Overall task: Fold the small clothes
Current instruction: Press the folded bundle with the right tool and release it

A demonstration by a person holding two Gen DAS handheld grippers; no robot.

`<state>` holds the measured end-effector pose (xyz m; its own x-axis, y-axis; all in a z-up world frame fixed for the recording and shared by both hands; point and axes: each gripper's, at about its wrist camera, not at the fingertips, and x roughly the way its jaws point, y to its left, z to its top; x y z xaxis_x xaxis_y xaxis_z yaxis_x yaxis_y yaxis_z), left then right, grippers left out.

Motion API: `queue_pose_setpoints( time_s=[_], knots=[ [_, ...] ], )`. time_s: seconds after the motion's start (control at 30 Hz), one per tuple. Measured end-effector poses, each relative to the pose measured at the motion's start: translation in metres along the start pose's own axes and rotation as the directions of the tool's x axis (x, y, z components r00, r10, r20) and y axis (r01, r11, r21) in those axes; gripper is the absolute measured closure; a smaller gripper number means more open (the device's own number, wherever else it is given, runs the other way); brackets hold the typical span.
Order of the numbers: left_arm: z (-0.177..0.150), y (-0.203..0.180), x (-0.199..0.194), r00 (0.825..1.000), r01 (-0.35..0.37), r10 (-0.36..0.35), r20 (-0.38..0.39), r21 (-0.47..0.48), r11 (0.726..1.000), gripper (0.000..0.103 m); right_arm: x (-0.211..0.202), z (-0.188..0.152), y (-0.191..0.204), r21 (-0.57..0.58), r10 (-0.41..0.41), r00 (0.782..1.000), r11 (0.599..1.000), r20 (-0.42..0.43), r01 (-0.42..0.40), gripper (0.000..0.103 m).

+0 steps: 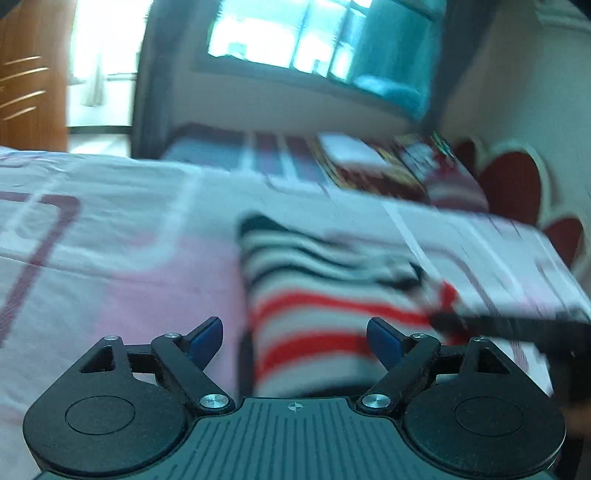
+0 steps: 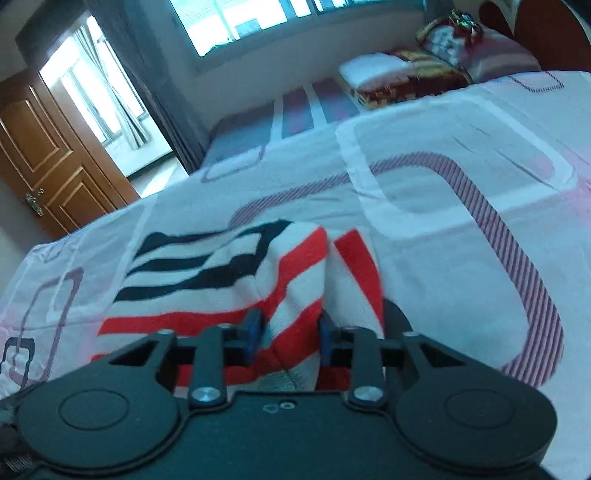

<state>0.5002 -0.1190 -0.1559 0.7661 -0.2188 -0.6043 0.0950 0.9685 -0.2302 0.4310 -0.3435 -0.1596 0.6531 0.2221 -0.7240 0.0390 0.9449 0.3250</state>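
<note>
A small knit garment [image 2: 207, 273] with red, white and black stripes lies on the bed, partly folded. My right gripper [image 2: 290, 328] sits low over its near red-striped part, and a raised fold of the cloth fills the narrow gap between the blue pads [image 2: 255, 326]. In the blurred left wrist view the same garment [image 1: 325, 295] lies just ahead. My left gripper [image 1: 295, 338] stands wide open over its near left edge, and its pads [image 1: 208, 332] touch nothing. A dark blurred bar [image 1: 517, 328] reaches in from the right over the garment's right edge.
The bed is covered by a pink and white sheet [image 2: 461, 229] with purple striped loops. Folded bedding and pillows [image 2: 413, 74] lie by the headboard at the far right. A wooden door [image 2: 48, 158] and windows [image 2: 258, 18] stand beyond the bed.
</note>
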Motion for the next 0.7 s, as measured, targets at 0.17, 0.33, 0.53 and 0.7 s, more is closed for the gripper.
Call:
queue_pose_setpoints(
  time_s=[0.17,0.33,0.53,0.7],
  knots=[
    [0.008,0.008,0.027,0.998,-0.035,0.034,-0.043,-0.022,0.999,0.018,-0.018,-0.016,0.019,-0.184,-0.116,0.987,0.974,0.108,0.135,0.087],
    [0.001,0.002,0.041,0.996,-0.052,0.052,-0.072,0.006,0.999,0.018,-0.014,-0.030,-0.006,-0.089,-0.139,0.980,0.984,0.143,0.153,0.084],
    [0.011,-0.006,0.036,0.996,-0.062,0.065,-0.057,0.046,0.997,0.018,-0.039,-0.004,0.009,-0.101,-0.103,0.975,0.987,0.194,0.125,0.074],
    [0.020,-0.013,0.052,0.992,-0.104,0.109,-0.070,0.062,0.993,0.018,-0.026,0.018,0.025,-0.152,-0.077,0.982,0.983,0.171,0.104,0.074]
  ],
)
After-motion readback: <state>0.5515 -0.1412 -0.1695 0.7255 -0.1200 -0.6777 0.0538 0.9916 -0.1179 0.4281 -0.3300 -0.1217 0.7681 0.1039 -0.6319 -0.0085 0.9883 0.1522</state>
